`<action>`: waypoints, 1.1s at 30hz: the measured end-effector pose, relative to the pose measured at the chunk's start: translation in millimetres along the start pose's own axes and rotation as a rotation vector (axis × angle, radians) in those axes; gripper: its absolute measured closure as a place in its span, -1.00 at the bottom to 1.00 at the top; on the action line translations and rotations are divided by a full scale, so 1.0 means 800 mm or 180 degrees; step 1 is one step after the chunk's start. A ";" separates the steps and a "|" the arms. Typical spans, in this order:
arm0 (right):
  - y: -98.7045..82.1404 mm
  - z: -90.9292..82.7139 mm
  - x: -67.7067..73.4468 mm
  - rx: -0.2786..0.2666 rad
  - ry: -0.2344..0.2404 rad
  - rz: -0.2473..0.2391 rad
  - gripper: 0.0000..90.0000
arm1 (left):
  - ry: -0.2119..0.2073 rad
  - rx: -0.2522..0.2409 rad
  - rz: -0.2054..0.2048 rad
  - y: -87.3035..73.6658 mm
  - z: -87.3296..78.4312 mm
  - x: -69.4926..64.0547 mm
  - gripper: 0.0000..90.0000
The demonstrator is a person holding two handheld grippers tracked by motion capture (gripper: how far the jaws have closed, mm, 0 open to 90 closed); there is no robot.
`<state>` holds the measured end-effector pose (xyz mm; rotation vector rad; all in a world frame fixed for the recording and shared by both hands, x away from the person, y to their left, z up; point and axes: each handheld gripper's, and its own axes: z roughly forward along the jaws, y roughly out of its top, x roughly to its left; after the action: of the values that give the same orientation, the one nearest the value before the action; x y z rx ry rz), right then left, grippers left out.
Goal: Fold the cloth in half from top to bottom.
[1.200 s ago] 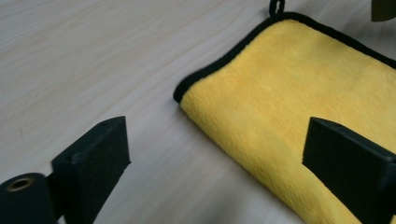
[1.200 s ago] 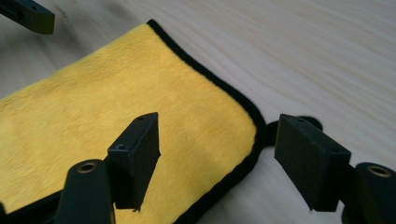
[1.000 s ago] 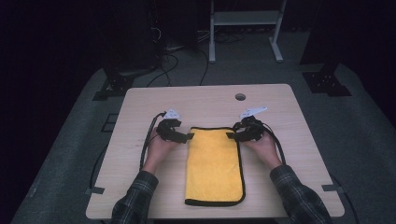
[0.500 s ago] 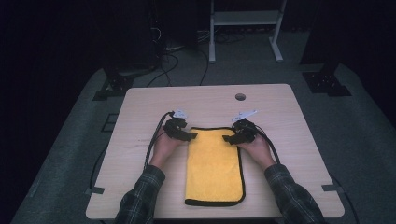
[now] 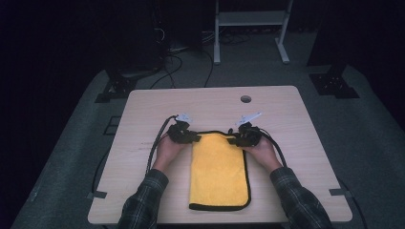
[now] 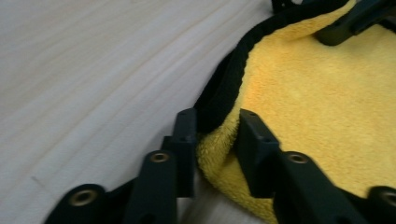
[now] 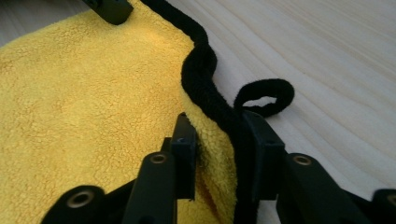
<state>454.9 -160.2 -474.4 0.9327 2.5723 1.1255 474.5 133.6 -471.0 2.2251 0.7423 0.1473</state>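
A yellow towel point(image 5: 219, 167) with a black hem lies folded lengthwise on the wooden table point(image 5: 286, 114). My left gripper point(image 5: 191, 138) is at its far left corner and my right gripper point(image 5: 236, 140) is at its far right corner. In the left gripper view the jaws point(image 6: 215, 122) have just been closing and now pinch the bunched, black-edged corner of the towel point(image 6: 317, 102). In the right gripper view the jaws point(image 7: 217, 123) have also just been closing and squeeze the hem of the towel point(image 7: 84, 93) beside a small black hanging loop point(image 7: 266, 95).
Black cables point(image 5: 157, 143) trail from both grippers over the table's sides. A round hole point(image 5: 245, 99) sits near the table's far edge. A white frame point(image 5: 248, 28) and dark stands are on the floor beyond.
Both hands have stayed at the towel's far corners. The left gripper has edged slightly in toward the towel's corner.
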 end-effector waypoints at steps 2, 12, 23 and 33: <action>-0.001 0.000 -0.001 -0.0006 0.0063 0.0047 0.64 | -0.0020 0.0022 -0.0039 0.000 0.000 0.000 0.70; 0.002 -0.001 -0.009 -0.0012 0.0071 0.0137 0.77 | 0.0073 -0.0036 -0.0074 0.006 -0.006 -0.004 0.74; 0.048 -0.036 -0.019 -0.0400 -0.0151 0.0042 0.77 | 0.0351 -0.0372 0.0183 0.058 -0.054 -0.004 0.74; 0.047 -0.065 -0.011 -0.0596 0.0080 -0.0001 0.77 | 0.0254 -0.0484 0.0444 0.058 -0.079 -0.026 0.73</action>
<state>458.7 -177.3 -412.3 0.8794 2.4333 1.3584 458.2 137.9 -391.8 2.1346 0.5973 0.3516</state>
